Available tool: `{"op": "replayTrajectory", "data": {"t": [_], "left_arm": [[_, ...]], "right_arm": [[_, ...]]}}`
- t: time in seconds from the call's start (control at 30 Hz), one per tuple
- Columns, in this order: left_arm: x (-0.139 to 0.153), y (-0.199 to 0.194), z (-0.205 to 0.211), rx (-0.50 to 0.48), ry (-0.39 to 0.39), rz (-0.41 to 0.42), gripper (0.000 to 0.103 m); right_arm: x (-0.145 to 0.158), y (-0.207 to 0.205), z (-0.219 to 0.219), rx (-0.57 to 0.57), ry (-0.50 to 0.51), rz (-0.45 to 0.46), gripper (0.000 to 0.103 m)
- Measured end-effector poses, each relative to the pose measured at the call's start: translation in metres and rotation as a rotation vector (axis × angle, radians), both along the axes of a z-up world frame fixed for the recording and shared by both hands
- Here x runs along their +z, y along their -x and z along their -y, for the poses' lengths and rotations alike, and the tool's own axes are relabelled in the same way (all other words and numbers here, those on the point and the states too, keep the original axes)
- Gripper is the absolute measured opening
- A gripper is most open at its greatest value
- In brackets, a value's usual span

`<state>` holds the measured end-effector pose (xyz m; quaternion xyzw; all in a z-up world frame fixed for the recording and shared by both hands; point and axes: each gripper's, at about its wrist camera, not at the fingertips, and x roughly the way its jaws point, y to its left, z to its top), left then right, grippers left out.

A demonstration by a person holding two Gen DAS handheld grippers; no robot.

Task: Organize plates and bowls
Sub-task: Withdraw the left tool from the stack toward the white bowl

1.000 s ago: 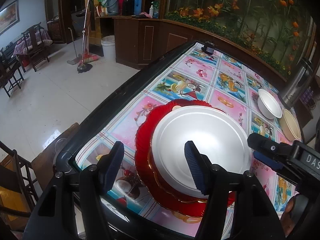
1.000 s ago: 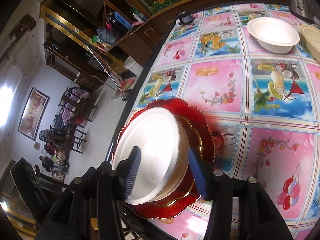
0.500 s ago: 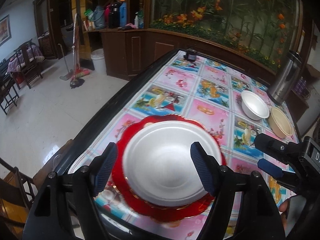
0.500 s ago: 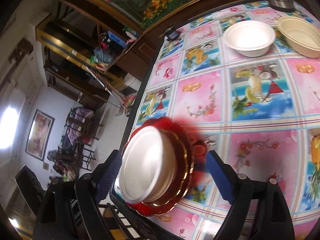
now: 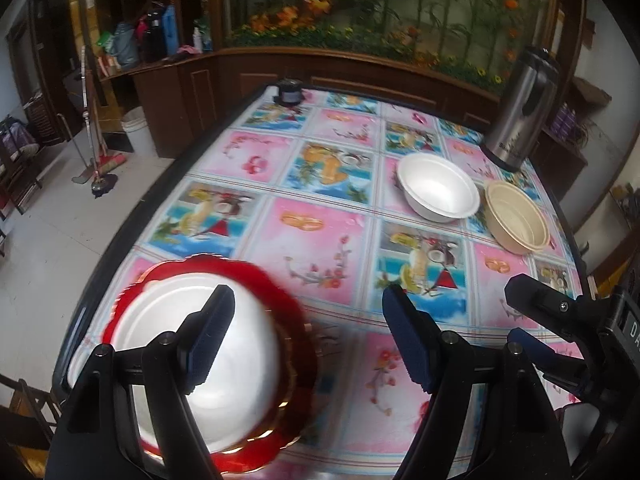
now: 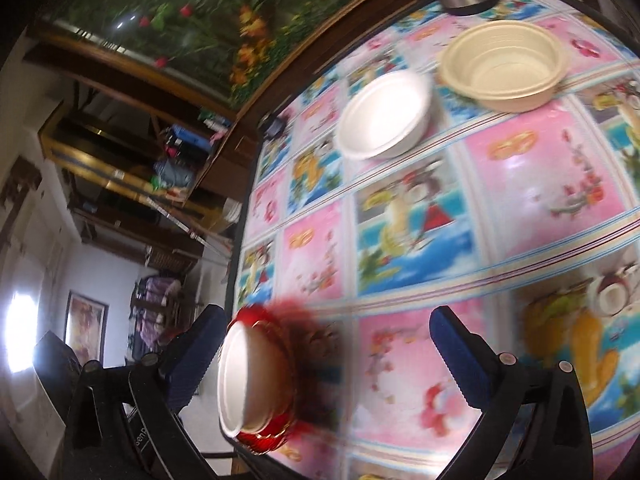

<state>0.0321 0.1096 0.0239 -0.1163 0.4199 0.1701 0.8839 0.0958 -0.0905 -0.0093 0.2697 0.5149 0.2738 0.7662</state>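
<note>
A white plate point(image 5: 192, 344) sits on a red plate point(image 5: 288, 320) with a wavy gold-trimmed rim, the pair stacked at the near left corner of a table point(image 5: 328, 240) covered in a bright cloth of pink and blue fruit-and-drink squares. The left gripper point(image 5: 308, 340) hangs above that corner with its jaws apart and nothing between them; its left finger crosses in front of the white plate while its right finger is over bare cloth. The right gripper point(image 6: 332, 360) has its jaws opening, very wide, and grips nothing: the stacked plates show just inside its left finger, blurred, with open cloth across the rest of the gap. Part of the right gripper also shows at the right edge of the left wrist view. Farther across the table a white bowl point(image 5: 438, 188) and a cream bowl point(image 5: 516, 218) stand just beside each other, upright and empty, with a steel flask point(image 5: 520, 116) behind them near the far edge. A small dark object point(image 5: 290, 90) sits at the far left corner. The cloth between the plates and the bowls is bare. Beyond the table are a dark wooden counter, a flower mural, a white bucket point(image 5: 136, 128) and a mop point(image 5: 94, 120) on the tiled floor
</note>
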Motion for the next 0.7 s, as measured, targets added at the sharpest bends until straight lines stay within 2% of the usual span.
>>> {"op": "replayTrajectory", "data": {"t": [0.13,0.4,0.7], "left_arm": [[-0.009,-0.029,0.013,-0.019,0.044,-0.042,0.076],[-0.019,-0.078,0.026,0.012,0.073,-0.069,0.076],[-0.038,-0.131,0.022,0.090,0.103,-0.087,0.076]], "right_arm": [[-0.006,-0.016,0.023,-0.042,-0.005,-0.021,0.102],[-0.008,-0.050,0.058,-0.106,-0.050,-0.047,0.102],[-0.010,-0.095,0.052,-0.101,-0.106,-0.074,0.099]]}}
